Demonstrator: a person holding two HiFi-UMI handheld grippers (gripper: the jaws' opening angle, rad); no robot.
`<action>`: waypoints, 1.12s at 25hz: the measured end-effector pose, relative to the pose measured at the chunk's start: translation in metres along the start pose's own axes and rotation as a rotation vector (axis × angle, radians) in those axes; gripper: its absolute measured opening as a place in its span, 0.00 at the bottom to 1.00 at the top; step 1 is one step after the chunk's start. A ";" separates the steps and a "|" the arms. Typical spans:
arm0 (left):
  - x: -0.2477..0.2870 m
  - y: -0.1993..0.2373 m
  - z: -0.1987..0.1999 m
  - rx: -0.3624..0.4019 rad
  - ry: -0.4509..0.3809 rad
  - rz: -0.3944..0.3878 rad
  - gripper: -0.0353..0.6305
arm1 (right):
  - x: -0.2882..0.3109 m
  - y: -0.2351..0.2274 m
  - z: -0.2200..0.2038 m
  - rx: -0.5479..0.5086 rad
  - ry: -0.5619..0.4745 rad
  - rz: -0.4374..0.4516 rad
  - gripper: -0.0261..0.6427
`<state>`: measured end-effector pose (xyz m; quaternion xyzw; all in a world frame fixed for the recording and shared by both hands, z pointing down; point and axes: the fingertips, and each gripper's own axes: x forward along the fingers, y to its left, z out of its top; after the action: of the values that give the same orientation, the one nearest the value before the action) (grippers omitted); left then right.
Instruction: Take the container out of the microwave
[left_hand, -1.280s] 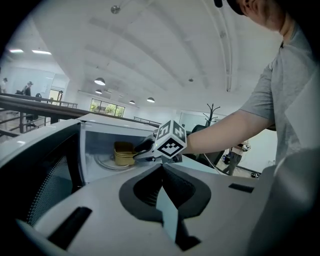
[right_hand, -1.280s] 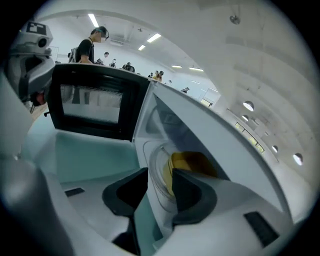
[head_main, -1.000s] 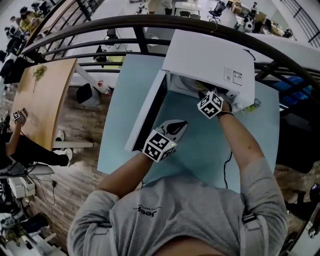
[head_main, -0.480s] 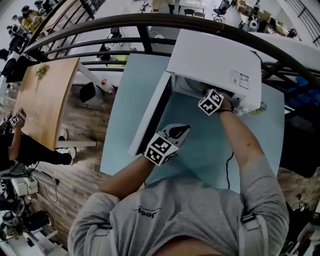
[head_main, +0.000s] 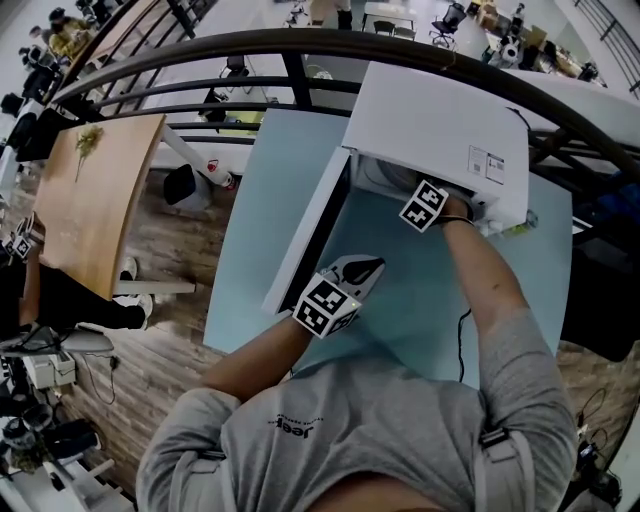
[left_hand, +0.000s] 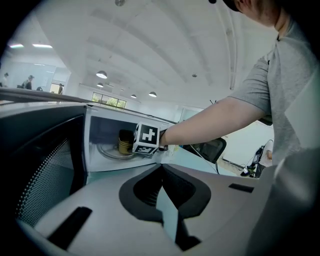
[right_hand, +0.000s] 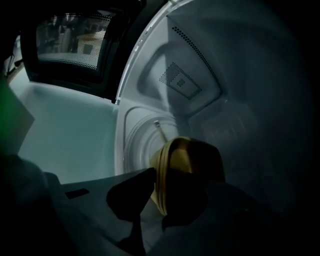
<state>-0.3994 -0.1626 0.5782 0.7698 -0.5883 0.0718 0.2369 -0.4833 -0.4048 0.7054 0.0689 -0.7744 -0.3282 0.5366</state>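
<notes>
1. Head view: a white microwave stands at the 1 o'clock part of a pale blue table, with its door swung open toward 7 o'clock. The right gripper reaches into the oven mouth, and only its marker cube shows outside. The left gripper hangs above the table at 7 o'clock from the right one, beside the open door. The container is hidden here.

2. Left gripper view: its fingers meet at their tips. Only a thin sliver of table shows between them closer in, and nothing is held. At 11 o'clock beyond them, the gold container stands upright on the glass turntable inside the oven. The right gripper's cube is just at its 3 o'clock side.

3. Right gripper view: the fingers have just been closing, and the container's wall is between them. One finger lies at 9 o'clock outside the wall and the other overlaps the cup's dark inside. The container sits on the turntable, and the mesh door window is at 10 o'clock.
</notes>
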 end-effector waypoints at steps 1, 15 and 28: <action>-0.001 0.000 0.000 0.001 -0.002 0.002 0.08 | -0.002 0.001 0.000 0.008 -0.002 0.013 0.12; -0.034 -0.017 0.019 0.030 -0.059 0.014 0.08 | -0.082 0.075 0.031 -0.022 -0.126 0.211 0.09; -0.084 -0.043 0.032 0.099 -0.083 -0.136 0.08 | -0.196 0.179 0.024 0.126 -0.181 0.309 0.09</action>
<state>-0.3896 -0.0958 0.5054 0.8210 -0.5398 0.0527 0.1782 -0.3794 -0.1661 0.6507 -0.0473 -0.8399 -0.1975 0.5032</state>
